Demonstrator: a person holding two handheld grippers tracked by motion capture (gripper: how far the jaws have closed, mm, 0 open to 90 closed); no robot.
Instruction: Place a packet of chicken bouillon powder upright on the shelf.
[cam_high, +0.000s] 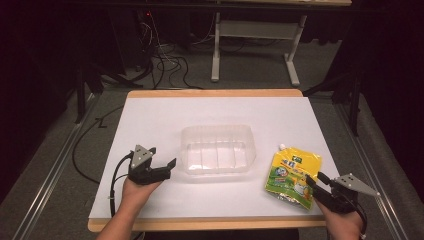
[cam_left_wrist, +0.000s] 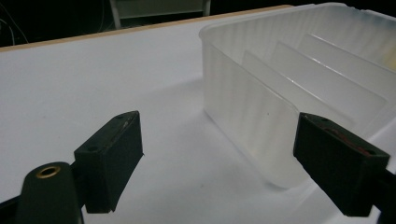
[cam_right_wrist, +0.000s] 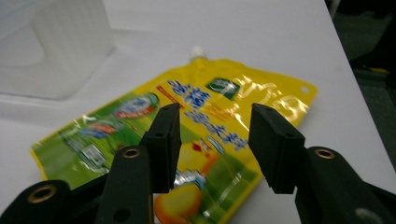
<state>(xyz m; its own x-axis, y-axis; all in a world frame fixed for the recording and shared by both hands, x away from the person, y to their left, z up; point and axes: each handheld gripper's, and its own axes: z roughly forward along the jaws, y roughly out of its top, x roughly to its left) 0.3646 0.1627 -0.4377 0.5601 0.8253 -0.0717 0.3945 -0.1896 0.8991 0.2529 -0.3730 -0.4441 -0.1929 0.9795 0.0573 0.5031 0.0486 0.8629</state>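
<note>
- The yellow spouted drink pouch ran off the bottom edge of the right gripper view, its lower part hidden behind the black jaws.
- Its printed lettering was too blurred to read.
- The clear plastic container was cut off at the right edge of the left gripper view.

i see the yellow spout pouch lying flat on the white table, near the right front corner, its small white cap pointing away from me toward the far side. the front is glossy, printed with blue characters, a green band and fruit pictures along the lower half, and light glints off its creased film. one top corner has a small punched hole. the clear plastic container stands upright just left of it, apart from it, with ribbed walls and thin dividers inside.
</note>
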